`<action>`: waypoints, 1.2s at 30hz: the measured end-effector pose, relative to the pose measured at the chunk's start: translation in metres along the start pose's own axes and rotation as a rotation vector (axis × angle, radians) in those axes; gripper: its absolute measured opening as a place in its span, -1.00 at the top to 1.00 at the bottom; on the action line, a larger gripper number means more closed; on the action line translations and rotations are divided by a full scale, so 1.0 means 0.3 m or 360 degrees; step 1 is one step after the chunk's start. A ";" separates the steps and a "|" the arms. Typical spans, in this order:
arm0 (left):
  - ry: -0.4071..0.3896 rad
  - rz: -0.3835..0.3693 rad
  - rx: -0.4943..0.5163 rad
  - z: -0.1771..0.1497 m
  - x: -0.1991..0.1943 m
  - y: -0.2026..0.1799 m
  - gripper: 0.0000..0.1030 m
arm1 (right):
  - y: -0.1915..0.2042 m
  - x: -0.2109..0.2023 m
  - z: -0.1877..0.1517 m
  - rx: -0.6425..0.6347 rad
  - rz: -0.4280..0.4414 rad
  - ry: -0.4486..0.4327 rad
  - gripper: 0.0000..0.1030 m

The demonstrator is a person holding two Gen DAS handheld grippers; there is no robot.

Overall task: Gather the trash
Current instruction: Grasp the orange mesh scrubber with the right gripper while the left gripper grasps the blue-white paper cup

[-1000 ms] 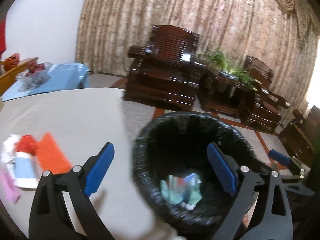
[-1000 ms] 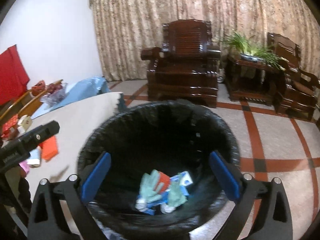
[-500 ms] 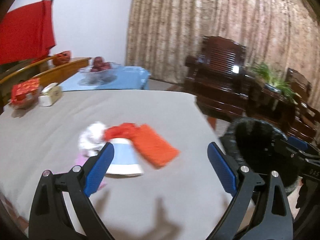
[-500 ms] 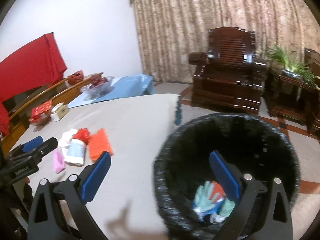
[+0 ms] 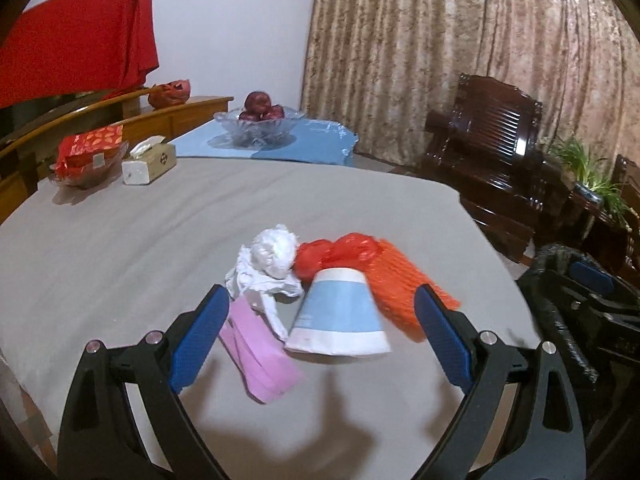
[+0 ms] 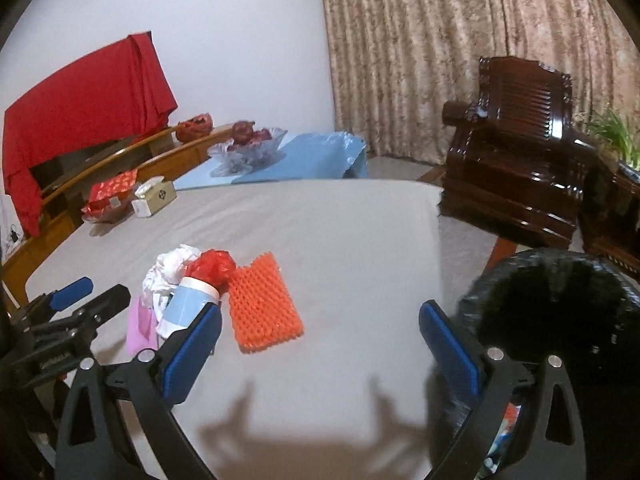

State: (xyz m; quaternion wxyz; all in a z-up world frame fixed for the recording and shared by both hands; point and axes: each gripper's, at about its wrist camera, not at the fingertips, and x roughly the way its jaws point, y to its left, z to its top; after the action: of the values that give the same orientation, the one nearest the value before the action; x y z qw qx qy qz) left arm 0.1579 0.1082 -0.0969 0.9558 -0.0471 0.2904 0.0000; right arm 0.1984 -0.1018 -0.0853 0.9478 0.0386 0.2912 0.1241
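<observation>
i hold the left gripper (image 5: pixel 320 336) wide and empty over a trash pile on the grey table (image 5: pixel 120 248): paper cup (image 5: pixel 340 316), pink scrap (image 5: pixel 260 352), white wad (image 5: pixel 272 256), red bag (image 5: pixel 340 252), orange foam net (image 6: pixel 260 308). right gripper (image 6: pixel 320 344) wide, empty, beside the black-lined bin (image 6: pixel 560 304). next, i judge, lowering and closing on the cup. curtains (image 5: pixel 460 40) and an armchair (image 6: pixel 516 136) behind.

Two black skeletal tools, left tool (image 5: pixel 320 338) and right tool (image 6: pixel 318 346), with blue finger pads and silver screws.
</observation>
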 end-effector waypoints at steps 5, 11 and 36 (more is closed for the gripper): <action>0.0034 0.0011 -0.0026 -0.009 0.062 0.036 -0.68 | 0.038 0.157 -0.010 -0.0017 0.0013 0.0109 -0.81; 0.0041 0.0017 -0.0050 -0.009 0.093 0.066 -0.65 | 0.093 0.307 -0.042 -0.0040 0.0034 0.0247 -0.73; 0.0179 -0.0075 0.0006 -0.043 0.215 -0.023 -0.50 | 0.046 0.281 -0.035 0.0003 0.0109 0.0307 0.79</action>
State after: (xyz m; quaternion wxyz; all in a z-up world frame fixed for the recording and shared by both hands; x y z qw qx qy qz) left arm 0.2046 0.0985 -0.1427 0.9377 -0.0522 0.3425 -0.0257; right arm 0.2571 -0.0668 -0.1378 0.9105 0.0371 0.3798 0.1592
